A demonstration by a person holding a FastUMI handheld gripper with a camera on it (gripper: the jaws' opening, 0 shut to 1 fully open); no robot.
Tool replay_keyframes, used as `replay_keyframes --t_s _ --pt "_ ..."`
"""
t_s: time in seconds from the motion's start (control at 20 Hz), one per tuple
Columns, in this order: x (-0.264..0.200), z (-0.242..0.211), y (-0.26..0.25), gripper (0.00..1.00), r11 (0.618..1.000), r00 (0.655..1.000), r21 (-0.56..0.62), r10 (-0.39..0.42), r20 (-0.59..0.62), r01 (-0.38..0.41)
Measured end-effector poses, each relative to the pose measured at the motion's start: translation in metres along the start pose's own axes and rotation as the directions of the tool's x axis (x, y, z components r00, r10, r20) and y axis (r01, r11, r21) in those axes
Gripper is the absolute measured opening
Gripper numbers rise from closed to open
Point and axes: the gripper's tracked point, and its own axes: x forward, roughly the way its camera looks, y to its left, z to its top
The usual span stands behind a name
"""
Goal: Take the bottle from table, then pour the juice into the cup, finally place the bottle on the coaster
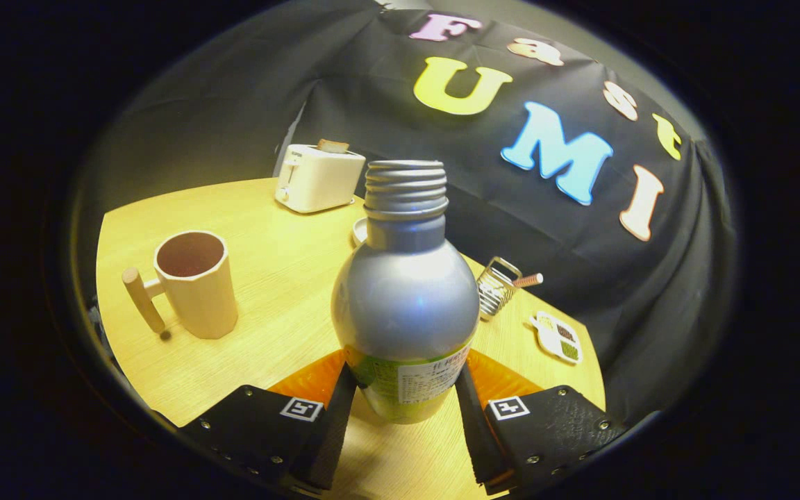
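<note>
A silver bottle with a green label and an uncapped threaded neck stands upright between my fingers. My gripper is shut on it, both fingers pressing on its lower sides at the label. A beige cup with a wooden handle stands on the wooden table, ahead and to the left of the bottle; its dark inside shows. A small white round item peeks out from behind the bottle's neck, mostly hidden. Whether the bottle's base touches the table I cannot tell.
A white toaster with a slice of bread in it stands at the table's far side. To the right of the bottle lie a wire tool with a wooden handle and a small white dish near the table edge.
</note>
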Motion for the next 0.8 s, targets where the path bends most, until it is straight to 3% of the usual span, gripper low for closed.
replay_keyframes --t_s 0.4,0.8 --pt "0.000 0.029 0.030 0.72 0.963 1.000 -0.268 0.004 0.030 0.004" --pt "0.005 0.038 0.047 0.72 0.857 1.000 -0.515 -0.024 0.002 0.021"
